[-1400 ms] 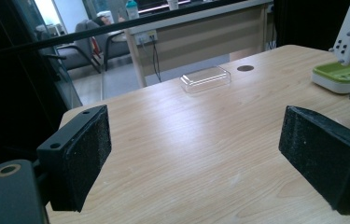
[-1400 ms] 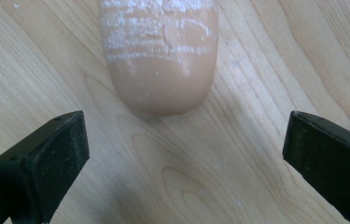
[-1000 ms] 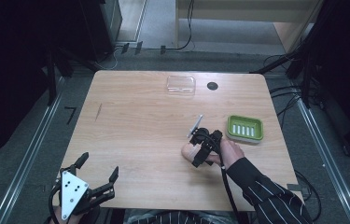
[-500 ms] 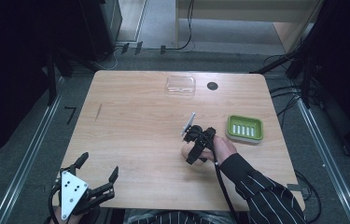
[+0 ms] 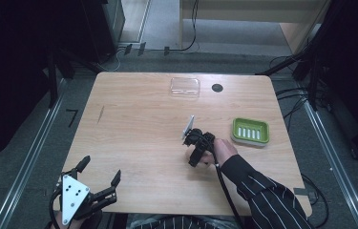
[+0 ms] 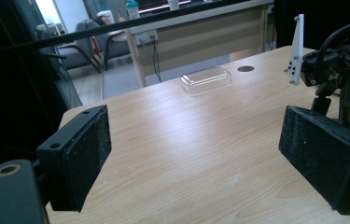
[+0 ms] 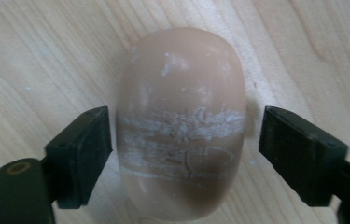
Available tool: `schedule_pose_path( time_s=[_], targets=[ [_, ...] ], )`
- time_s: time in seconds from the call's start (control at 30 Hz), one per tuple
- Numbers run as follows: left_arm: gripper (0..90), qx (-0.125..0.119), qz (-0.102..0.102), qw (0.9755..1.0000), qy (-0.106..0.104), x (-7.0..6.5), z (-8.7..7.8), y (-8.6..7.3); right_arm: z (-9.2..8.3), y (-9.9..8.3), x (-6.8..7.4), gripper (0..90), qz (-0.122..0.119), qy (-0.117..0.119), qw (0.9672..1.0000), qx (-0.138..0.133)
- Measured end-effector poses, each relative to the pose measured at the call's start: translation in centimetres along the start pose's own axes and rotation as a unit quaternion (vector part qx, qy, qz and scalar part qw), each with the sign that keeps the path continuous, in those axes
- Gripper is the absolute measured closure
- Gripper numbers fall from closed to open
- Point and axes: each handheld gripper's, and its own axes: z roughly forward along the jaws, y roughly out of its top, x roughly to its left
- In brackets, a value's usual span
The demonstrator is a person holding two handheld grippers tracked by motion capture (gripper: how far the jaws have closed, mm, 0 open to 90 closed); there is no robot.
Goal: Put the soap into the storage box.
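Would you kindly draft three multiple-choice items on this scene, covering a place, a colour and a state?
1. Where on the wooden table does the clear plastic lid lie?
A. near the far edge
B. at the near left corner
C. inside the dish

2. What colour is the rectangular slotted soap dish?
A. red
B. green
C. blue

3. How does the right hand-held gripper stand at the tan oval soap bar?
A. shut tight on it
B. open, jaws either side
C. far off

Answers:
1. A, the high view shows it by the far edge.
2. B, its rim is bright green.
3. B, a gap shows beside the right jaw in the right gripper view.
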Motion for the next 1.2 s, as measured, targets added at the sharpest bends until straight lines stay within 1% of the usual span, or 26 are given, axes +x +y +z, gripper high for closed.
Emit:
schedule_pose_path(
  time_s=[0.07,0.17,0.27,0.33,0.63,0.8,1.0,1.03,1.07,1.17,1.2],
  targets=[
    [9.6,0.000,0.000,1.0000,0.000,0.01,-0.01,0.00,-0.06,-0.01,0.04,22.8,0.001,-0.002,1.0000,0.001],
    [9.6,-0.001,0.001,1.0000,-0.001,0.00,0.00,-0.01,-0.09,-0.01,0.08,24.9,0.002,0.001,1.0000,0.003],
    [9.6,-0.001,0.001,1.0000,-0.001,-0.01,-0.01,0.00,-0.01,0.00,0.10,30.4,0.001,0.001,1.0000,0.004],
    [9.6,0.000,0.001,1.0000,-0.001,-0.01,-0.01,0.01,0.02,0.00,0.12,32.8,-0.001,0.006,1.0000,0.005],
    [9.6,-0.001,0.001,1.0000,0.000,-0.02,-0.02,0.01,0.02,0.07,0.27,33.9,-0.001,0.002,0.9999,0.012],
    [9.6,-0.001,0.002,1.0000,-0.001,-0.02,-0.03,0.01,-0.05,0.02,0.27,34.0,-0.010,0.004,0.9999,0.010],
    [9.6,-0.002,0.001,1.0000,-0.001,-0.01,-0.03,0.00,-0.69,-0.15,0.34,34.0,-0.022,0.002,0.9997,0.005],
    [9.6,-0.002,0.001,1.0000,0.000,-0.02,-0.03,0.00,-0.74,-0.19,0.40,34.1,-0.022,0.000,0.9997,0.008],
    [9.6,-0.002,0.001,1.0000,0.000,-0.02,-0.03,0.00,-0.78,-0.24,0.37,34.1,-0.028,-0.001,0.9996,0.008],
    [9.6,-0.002,0.001,1.0000,-0.001,-0.02,-0.03,0.00,-0.87,-0.33,0.40,34.0,-0.030,-0.002,0.9995,0.011],
    [9.6,-0.002,0.001,1.0000,-0.001,-0.02,-0.03,0.00,-0.92,-0.49,0.40,34.1,-0.035,-0.003,0.9993,0.011]
  ],
)
